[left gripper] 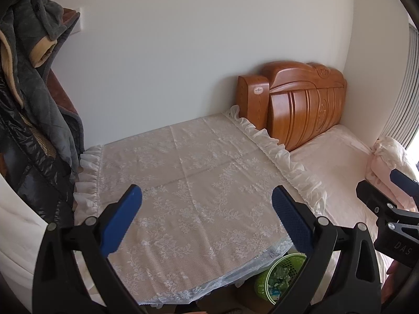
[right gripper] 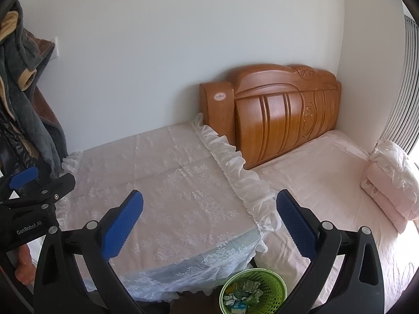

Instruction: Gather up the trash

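Pale bedroom wall behind, with a table (left gripper: pixel 183 172) under a white lace cloth (right gripper: pixel 167 183) filling the middle of both views. Ruffled cloth edge hanging at the side nearest the bed (right gripper: pixel 327 183), pink-covered, at 3 o'clock. Carved wooden headboard (left gripper: pixel 306 104) upright against the wall at 1 o'clock. Folded pink quilt (right gripper: pixel 392 180) on the bed at the far right, plain in the right wrist view, only partly caught at the edge of the left wrist view. Dark and grey clothes (left gripper: pixel 34 99) hanging at 9 to 10 o'clock, larger and closer in the left wrist view.

Left claw (left gripper: pixel 207 204) spread wide above the lace, blue pads well apart, nothing between them. Right claw (right gripper: pixel 209 206) likewise wide open and empty, hovering over the table's near corner and the ruffle. Each claw also seen from the other camera: the right one as black hardware at 3 to 4 o'clock in the left wrist view, the left one at 8 to 9 o'clock in the right wrist view, with part of a hand (right gripper: pixel 25 267) beneath it.

Green perforated basket (right gripper: pixel 252 290) on the floor at 6 o'clock, just beside the table's corner and the bed. Trash (right gripper: pixel 243 294) of crumpled wrappers and small cartons inside, seen clearly from above in the right wrist view; in the left wrist view the basket half hidden under the cloth edge and behind the claw finger.
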